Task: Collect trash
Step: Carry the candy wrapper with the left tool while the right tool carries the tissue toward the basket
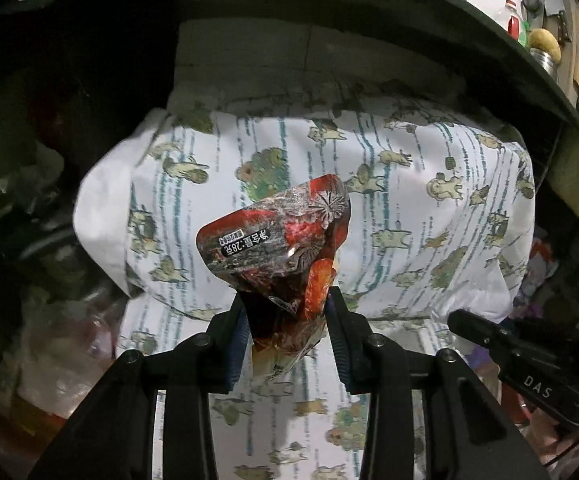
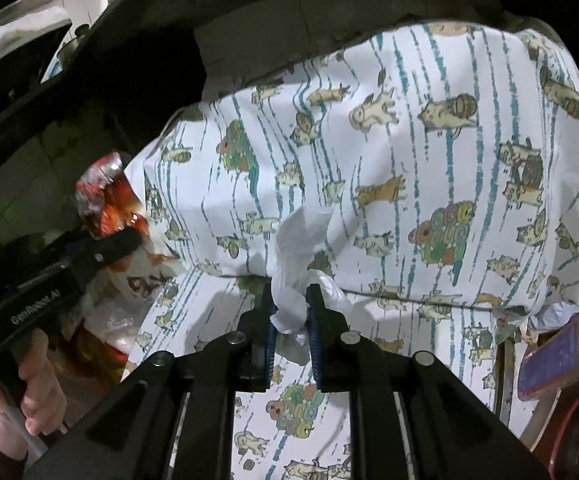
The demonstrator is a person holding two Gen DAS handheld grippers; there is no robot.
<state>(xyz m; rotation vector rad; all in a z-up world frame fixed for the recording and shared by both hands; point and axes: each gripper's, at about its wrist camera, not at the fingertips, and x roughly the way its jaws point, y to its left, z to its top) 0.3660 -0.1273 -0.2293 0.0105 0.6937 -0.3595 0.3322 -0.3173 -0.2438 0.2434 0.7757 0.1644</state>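
My left gripper (image 1: 287, 304) is shut on a crumpled red and silver snack wrapper (image 1: 281, 236), held up in front of a white cloth printed with cats (image 1: 409, 184). The wrapper also shows in the right wrist view (image 2: 103, 196), with the left gripper (image 2: 129, 236) at the left. My right gripper (image 2: 292, 300) is shut on a crumpled white tissue (image 2: 301, 236) in front of the same printed cloth (image 2: 429, 160). The right gripper's finger (image 1: 485, 332) pokes in at the right of the left wrist view.
A dark curved rim arches overhead (image 1: 489, 40). Bottles and jars stand on a shelf at upper right (image 1: 537, 36). Plastic bags and clutter lie at the left (image 2: 109, 320). A purple packet (image 2: 557, 356) lies at the lower right. A hand (image 2: 41, 392) holds the left gripper's handle.
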